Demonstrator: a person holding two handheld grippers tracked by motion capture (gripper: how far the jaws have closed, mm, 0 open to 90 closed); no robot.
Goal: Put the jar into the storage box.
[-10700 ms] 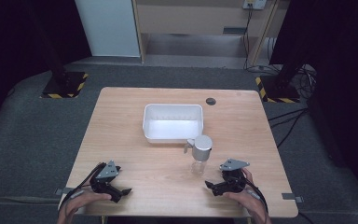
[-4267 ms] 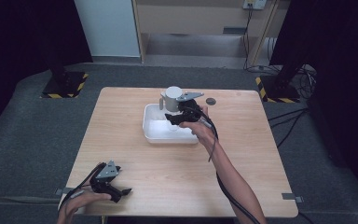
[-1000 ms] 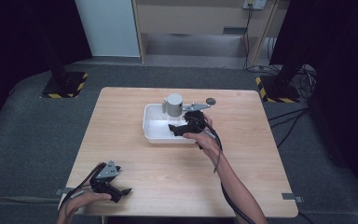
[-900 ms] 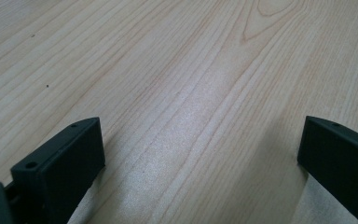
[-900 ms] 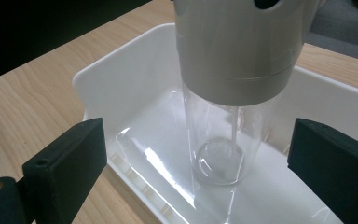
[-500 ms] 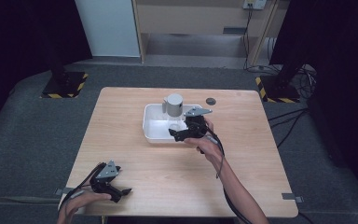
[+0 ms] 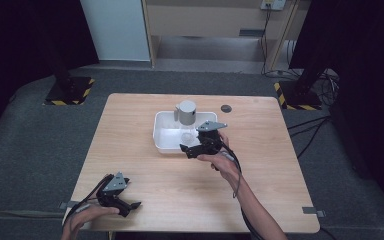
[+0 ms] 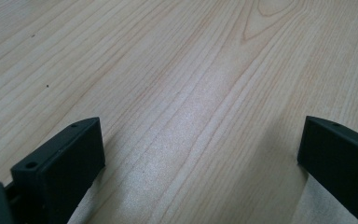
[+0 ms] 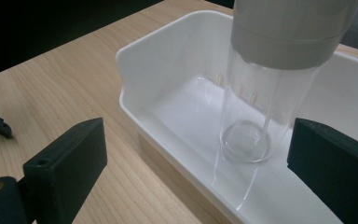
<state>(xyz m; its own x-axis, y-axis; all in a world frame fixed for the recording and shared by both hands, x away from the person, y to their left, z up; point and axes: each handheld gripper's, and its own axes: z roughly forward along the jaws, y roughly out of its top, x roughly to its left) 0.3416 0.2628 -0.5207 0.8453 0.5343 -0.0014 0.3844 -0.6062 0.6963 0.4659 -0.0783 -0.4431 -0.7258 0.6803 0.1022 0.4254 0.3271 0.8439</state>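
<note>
High view: clear bottle (image 7: 185, 120) with grey cap upright inside white tray (image 7: 164, 141) at table (image 7: 145, 170) centre; right gripper (image 7: 194, 148) just beside the tray's near edge; left gripper (image 7: 126, 205) at the near-left corner. Left gripper view: jaws wide apart over bare wood, holding nothing. Right gripper view: jaws spread, empty, bottle (image 9: 265, 88) beyond them

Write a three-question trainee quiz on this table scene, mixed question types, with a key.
1. True or false: the clear bottle with the grey cap stands upright inside the white tray.
2. Multiple choice: the right gripper is (a) shut on the bottle, (b) open, just short of the tray, (c) resting inside the tray.
3. Fill in: the left gripper sits open near the table's ____ left corner.

Key: 1 true; 2 b; 3 near (the person's side).
</note>
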